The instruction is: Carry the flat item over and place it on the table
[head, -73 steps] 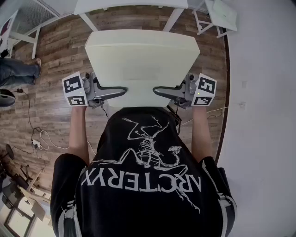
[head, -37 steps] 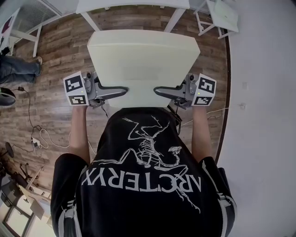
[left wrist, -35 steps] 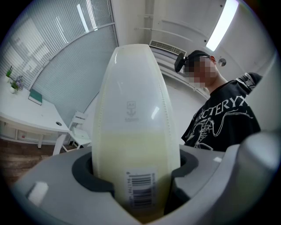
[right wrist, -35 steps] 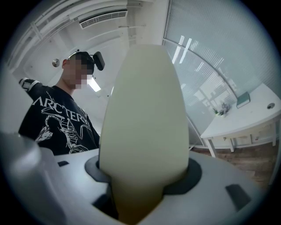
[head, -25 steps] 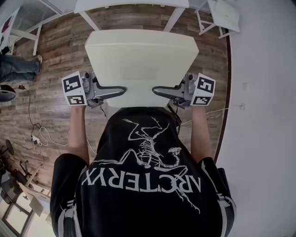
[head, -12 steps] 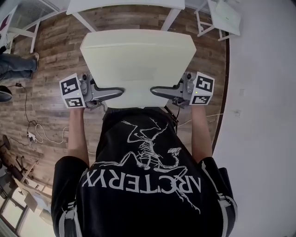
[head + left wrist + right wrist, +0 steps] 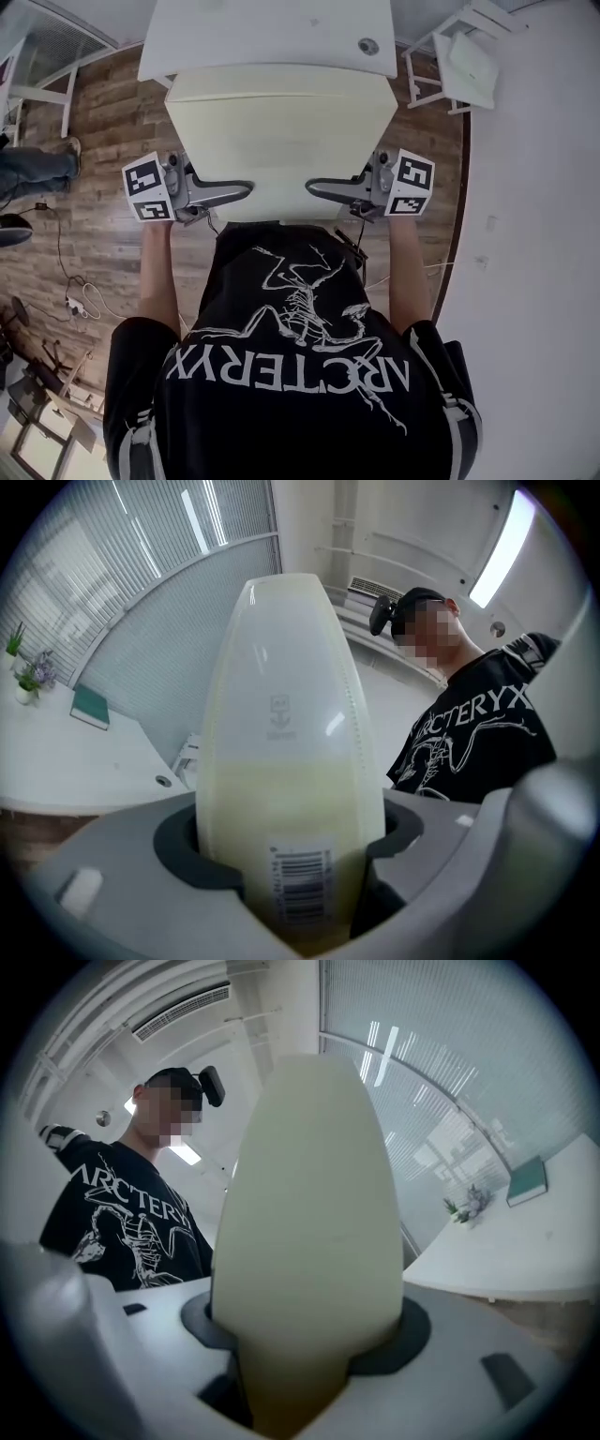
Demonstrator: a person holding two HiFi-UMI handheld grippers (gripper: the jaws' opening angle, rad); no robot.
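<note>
- Tray (image 7: 281,131), cream and flat, hangs level in the air, its far edge at the white table's (image 7: 272,33) near edge.
- Left gripper (image 7: 242,189) and right gripper (image 7: 317,186) each clamp its near edge.
- Risk: gripped only along one edge, it may droop, slip, or strike the table's rim.

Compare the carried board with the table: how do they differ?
The board is cream; the table is white. The board is gripped by the left gripper and right gripper; the table is untouched by them. The board bears a barcode sticker, the table a round grommet. Both are flat, pale rectangles.
</note>
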